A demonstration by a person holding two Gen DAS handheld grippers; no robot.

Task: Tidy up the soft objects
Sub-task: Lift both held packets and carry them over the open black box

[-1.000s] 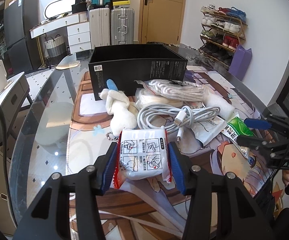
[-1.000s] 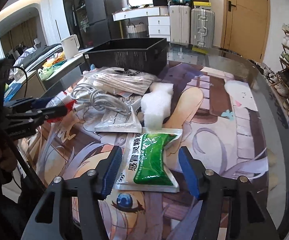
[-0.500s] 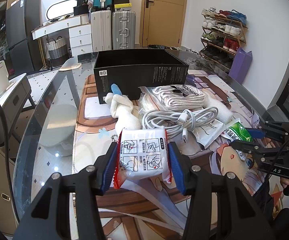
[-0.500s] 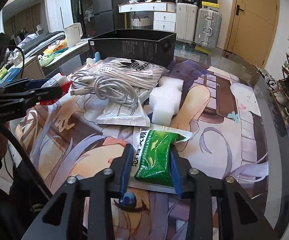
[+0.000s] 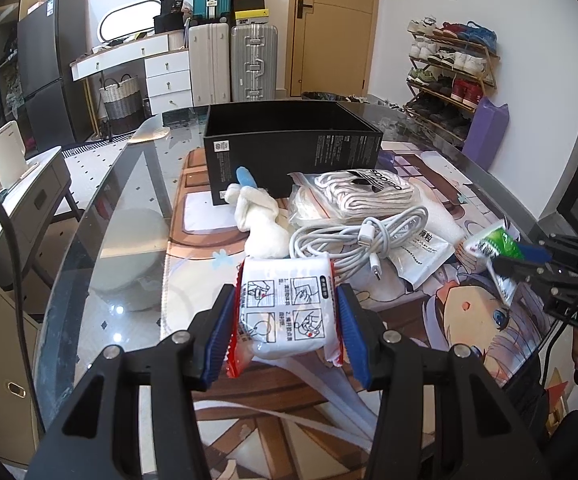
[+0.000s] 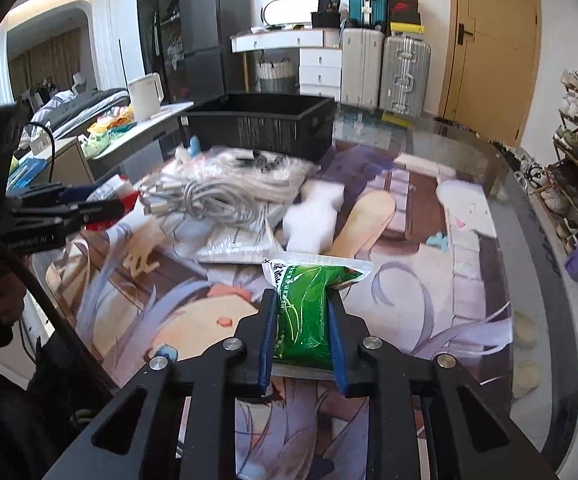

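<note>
My left gripper (image 5: 285, 320) is shut on a white packet with red edges (image 5: 287, 312) and holds it above the table mat. My right gripper (image 6: 303, 340) is shut on a green and white pouch (image 6: 305, 304), lifted off the mat; that pouch also shows at the right of the left wrist view (image 5: 493, 246). An open black box (image 5: 289, 148) stands at the far side of the mat. In front of it lie a white plush toy (image 5: 261, 216), a bagged white garment (image 5: 353, 196), a coiled white cable (image 5: 365, 236), a flat white pouch (image 5: 421, 256) and a white foam block (image 6: 313, 220).
The glass table (image 5: 121, 208) carries a printed anime mat (image 6: 429, 240). Suitcases (image 5: 233, 64) and a door stand at the back, a shoe rack (image 5: 449, 76) at the right, a kettle (image 6: 145, 96) on a side cabinet at the left.
My right gripper has shut on the green pouch and lifted it off the mat. My left gripper keeps hold of the white packet and has risen and drawn back a little.
</note>
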